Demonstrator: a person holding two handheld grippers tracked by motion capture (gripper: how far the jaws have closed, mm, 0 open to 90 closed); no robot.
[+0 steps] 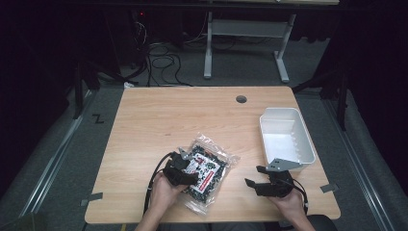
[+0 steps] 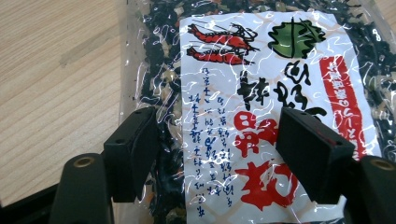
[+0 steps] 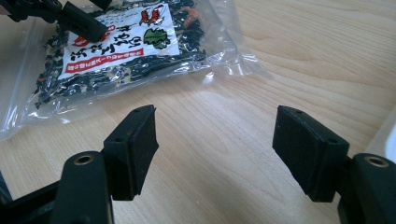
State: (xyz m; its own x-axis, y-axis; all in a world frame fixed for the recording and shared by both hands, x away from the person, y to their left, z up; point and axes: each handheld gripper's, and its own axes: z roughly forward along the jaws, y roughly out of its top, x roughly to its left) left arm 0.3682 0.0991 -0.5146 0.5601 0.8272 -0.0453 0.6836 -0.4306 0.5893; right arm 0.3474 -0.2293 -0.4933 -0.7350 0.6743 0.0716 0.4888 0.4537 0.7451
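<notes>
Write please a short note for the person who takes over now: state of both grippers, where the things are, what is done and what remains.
Left gripper: open, jaws wide over the bag of dried seaweed mix, not clamped.
Right gripper: open, nothing between the jaws, over bare table right of the bag.
The bag lies flat near the front edge; the white plastic bin stands empty at the right.
Done: nothing visible yet. Left: probably grip the bag and put it in the bin.

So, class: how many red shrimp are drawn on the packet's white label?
2. Both shrimp sit in the top left corner of the label in the left gripper view, one just above the other. The open left gripper covers some of the label.
</notes>
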